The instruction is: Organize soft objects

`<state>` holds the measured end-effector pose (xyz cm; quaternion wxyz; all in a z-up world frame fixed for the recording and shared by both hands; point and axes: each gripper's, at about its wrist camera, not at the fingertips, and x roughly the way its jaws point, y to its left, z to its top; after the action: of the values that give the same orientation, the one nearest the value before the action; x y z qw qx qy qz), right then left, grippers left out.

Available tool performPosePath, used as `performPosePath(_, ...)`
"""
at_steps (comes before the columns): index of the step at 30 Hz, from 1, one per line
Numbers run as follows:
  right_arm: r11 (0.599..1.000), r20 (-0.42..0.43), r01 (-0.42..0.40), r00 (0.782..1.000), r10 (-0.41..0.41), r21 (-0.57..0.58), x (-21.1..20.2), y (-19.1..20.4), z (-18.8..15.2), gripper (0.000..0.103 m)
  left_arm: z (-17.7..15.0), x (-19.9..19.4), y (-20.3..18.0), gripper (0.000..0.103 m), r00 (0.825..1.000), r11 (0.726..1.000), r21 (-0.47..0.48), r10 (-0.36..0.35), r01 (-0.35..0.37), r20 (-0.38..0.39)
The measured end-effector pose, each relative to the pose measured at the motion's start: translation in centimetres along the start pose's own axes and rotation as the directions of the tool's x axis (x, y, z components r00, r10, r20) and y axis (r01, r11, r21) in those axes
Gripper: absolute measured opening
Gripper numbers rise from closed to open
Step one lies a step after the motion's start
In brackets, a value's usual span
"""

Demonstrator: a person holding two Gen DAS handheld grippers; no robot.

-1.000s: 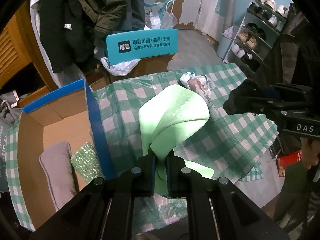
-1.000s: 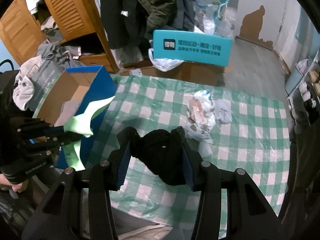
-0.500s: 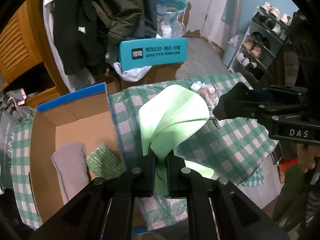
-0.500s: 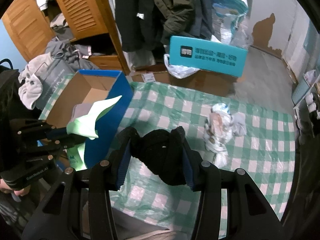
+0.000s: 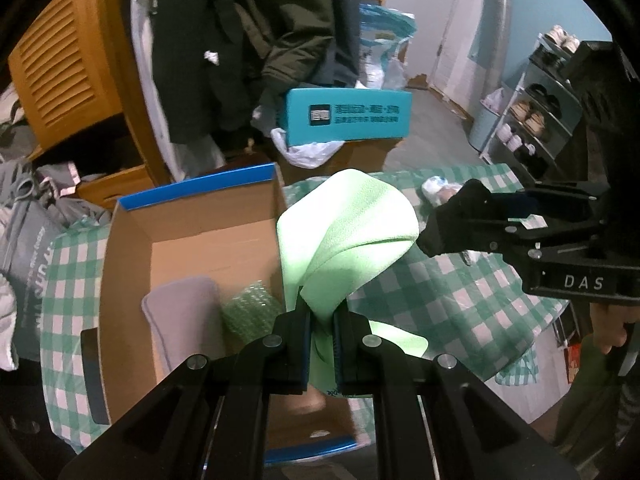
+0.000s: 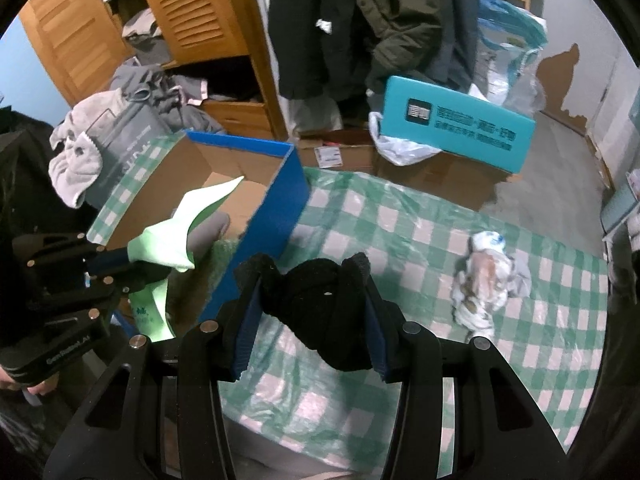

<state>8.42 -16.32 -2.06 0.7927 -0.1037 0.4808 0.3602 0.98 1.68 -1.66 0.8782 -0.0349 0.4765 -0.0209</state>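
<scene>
- The left gripper (image 5: 322, 332) pinched a light green foam sheet (image 5: 344, 240) above the open blue-edged cardboard box (image 5: 192, 232).
- The right gripper (image 6: 310, 312) clamped a black knitted bundle (image 6: 320, 300), with the box to its left.

a table (image 6: 400, 240) under a green-and-white checked plastic cloth (image 5: 448, 304) carries the things. an open cardboard box with blue outer walls (image 6: 276, 208) stands on its left part. a crumpled white patterned bundle (image 6: 486, 280) lies directly on the cloth toward the right, well apart from the box.
</scene>
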Motion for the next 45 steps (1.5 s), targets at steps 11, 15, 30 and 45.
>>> performPosePath(11, 0.997, -0.036, -0.038, 0.999, 0.036, -0.062, 3.0, 4.2, 2.1, 0.047, -1.2, 0.1, 4.5, 0.009, 0.999, 0.997, -0.064, 0.047, -0.048, -0.016)
performPosePath(15, 0.996, -0.055, -0.045, 0.998, 0.041, -0.079, 4.2, 5.5, 2.5, 0.047, -1.8, 0.5, 6.0, 0.009, 0.998, 0.994, -0.087, 0.062, -0.065, -0.034)
performPosePath(30, 0.989, -0.132, -0.09, 0.989, 0.074, -0.116, 8.7, 9.2, 3.2, 0.047, -3.0, 1.5, 9.7, 0.014, 0.988, 0.981, -0.134, 0.13, -0.141, -0.084)
performPosePath(45, 0.99, -0.131, -0.097, 0.988, 0.083, -0.104, 9.3, 9.5, 3.2, 0.065, -2.9, 1.3, 10.6, 0.051, 0.981, 0.971, -0.148, 0.178, -0.188, -0.075)
